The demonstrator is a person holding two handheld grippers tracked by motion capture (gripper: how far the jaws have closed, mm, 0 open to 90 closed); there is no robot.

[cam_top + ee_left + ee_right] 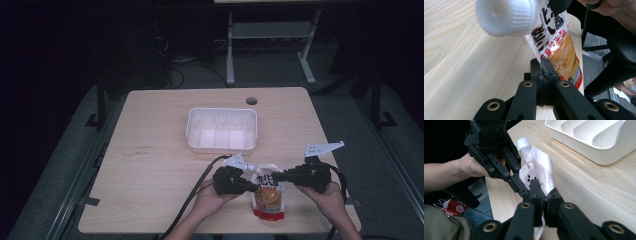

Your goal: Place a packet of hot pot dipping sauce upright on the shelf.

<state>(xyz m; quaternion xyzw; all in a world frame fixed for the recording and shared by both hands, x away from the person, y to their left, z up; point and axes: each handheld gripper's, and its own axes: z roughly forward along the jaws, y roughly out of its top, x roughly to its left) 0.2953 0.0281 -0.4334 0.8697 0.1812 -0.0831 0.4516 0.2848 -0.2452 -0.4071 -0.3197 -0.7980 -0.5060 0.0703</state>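
A spouted food pouch with orange and red print and a white screw cap lies near the table's front edge, its cap end raised. My left gripper comes from the left and is shut on the pouch's side edge. In the left gripper view the jaws pinch the thin seam below the cap. My right gripper comes from the right and is shut on the opposite edge. The right gripper view has its jaws closed on the pouch, with the left gripper just beyond.
A white ribbed tray stands mid-table behind the pouch, also near the top right of the right gripper view. Bare wooden table spreads to the left. A cable hole sits near the far edge. Black cables trail off the front.
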